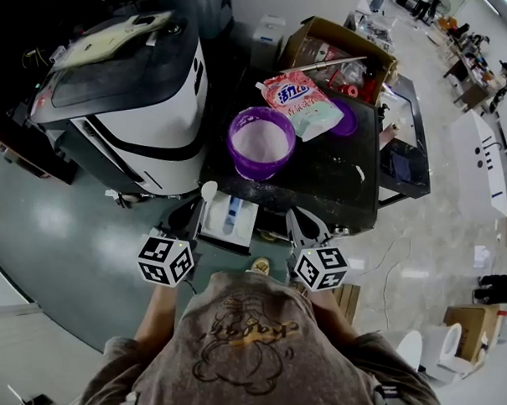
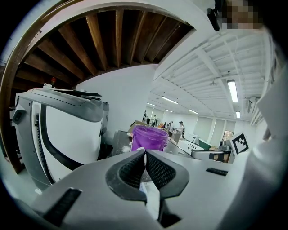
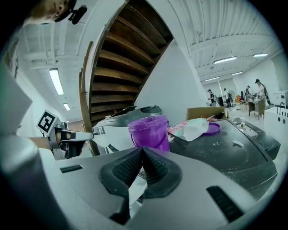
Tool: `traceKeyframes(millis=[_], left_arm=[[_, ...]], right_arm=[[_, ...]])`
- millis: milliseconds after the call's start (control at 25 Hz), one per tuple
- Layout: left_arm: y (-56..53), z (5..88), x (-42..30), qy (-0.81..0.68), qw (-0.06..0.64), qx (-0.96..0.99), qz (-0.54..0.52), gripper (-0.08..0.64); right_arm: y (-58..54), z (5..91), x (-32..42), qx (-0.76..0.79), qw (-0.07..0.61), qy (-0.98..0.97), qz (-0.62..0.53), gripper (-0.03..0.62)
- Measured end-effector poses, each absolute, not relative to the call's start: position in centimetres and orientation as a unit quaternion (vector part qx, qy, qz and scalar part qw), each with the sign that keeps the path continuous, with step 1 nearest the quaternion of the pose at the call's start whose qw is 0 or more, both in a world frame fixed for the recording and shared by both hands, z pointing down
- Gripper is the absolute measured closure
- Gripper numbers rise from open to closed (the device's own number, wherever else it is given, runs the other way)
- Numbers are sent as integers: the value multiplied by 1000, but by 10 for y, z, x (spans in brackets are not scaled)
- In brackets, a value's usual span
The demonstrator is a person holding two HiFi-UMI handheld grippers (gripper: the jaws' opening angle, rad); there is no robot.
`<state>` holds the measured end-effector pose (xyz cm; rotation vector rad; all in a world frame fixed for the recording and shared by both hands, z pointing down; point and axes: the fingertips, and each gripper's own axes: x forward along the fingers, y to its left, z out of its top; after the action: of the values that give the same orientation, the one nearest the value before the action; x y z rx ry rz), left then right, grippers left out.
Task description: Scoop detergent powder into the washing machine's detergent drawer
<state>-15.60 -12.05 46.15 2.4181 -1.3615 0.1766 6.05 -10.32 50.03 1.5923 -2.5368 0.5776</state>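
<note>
On black table (image 1: pixel 341 181), beside one washing machine (image 1: pixel 140 102): one open purple tub (image 1: pixel 262 142) of powder, one detergent bag (image 1: pixel 304 103), one purple lid (image 1: pixel 347 118); at near edge, one white drawer (image 1: pixel 229 217); two tongs, left gripper (image 1: pixel 191 215) clenching one white scoop (image 1: pixel 209 189), right gripper (image 1: pixel 305 224) closed, empty.

purple tub (image 1: pixel 262 142): translucent plastic, smooth.
detergent bag (image 1: pixel 304 103): glossy printed film.
washing machine (image 1: pixel 140 93): glossy white and black plastic shell.
box (image 1: pixel 297 46): brown cardboard, matt.
table (image 1: pixel 336 181): dark, matt, dusted with powder.
spoon (image 1: pixel 208 191): smooth white plastic.
left gripper (image 2: pixel 145 152): matt grey plastic; fine ribbing is seen on the black pads (image 2: pixel 132 170).
</note>
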Motion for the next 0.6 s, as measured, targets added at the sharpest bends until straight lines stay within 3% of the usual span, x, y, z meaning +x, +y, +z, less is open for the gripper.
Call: traceKeyframes(millis=[600], left_arm=[[-120, 463, -161, -480, 182, 856, 68, 537]], right_arm=[[-102, 500, 53, 516, 42, -834, 191, 594]])
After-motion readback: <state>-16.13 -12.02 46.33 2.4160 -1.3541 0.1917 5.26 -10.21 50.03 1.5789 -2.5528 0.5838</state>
